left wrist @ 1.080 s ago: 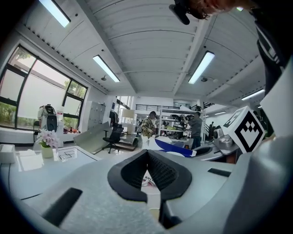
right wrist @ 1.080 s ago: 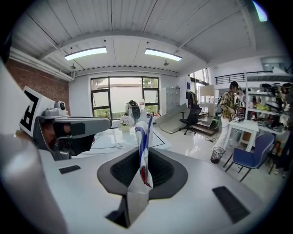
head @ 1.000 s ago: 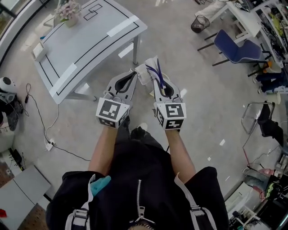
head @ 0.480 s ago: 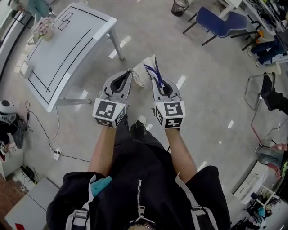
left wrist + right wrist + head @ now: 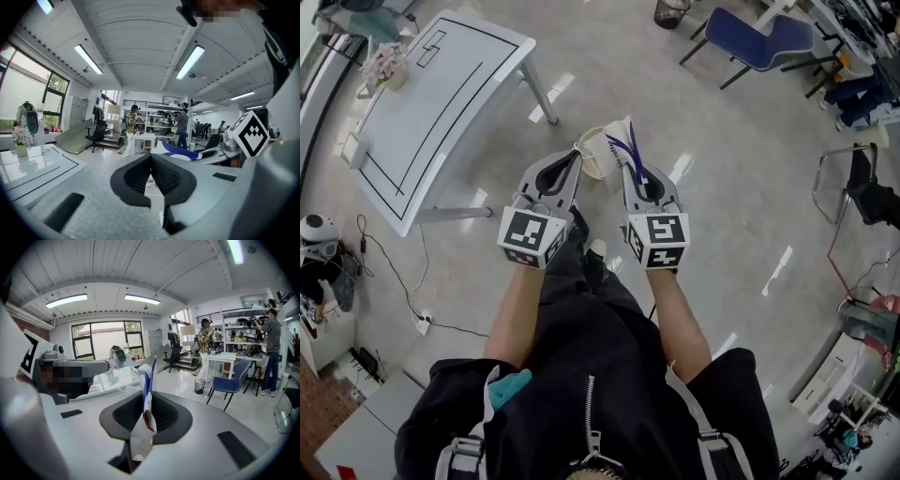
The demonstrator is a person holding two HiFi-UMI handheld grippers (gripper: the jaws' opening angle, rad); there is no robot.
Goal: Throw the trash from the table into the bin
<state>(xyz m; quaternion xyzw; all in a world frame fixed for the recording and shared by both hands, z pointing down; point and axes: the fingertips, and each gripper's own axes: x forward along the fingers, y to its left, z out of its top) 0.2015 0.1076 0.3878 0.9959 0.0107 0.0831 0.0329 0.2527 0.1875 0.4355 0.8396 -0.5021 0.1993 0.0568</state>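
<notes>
Out over the open floor, right gripper (image 5: 630,167) is pinching the crushed white-and-blue paper trash (image 5: 602,150), while left gripper (image 5: 570,164) is closed on nothing. Pickup off the table (image 5: 422,112) looks done. The bin (image 5: 672,11) is well ahead, so the carry and drop are left.

Black zip jacket (image 5: 581,398), grey straps (image 5: 701,439); grey left claw (image 5: 573,161), right claw (image 5: 632,169), marker-patterned cubes (image 5: 532,237).

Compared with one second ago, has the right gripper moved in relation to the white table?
Yes. In the head view the right gripper, shut on the wrapper, now lies farther right of the nearest table leg.
</notes>
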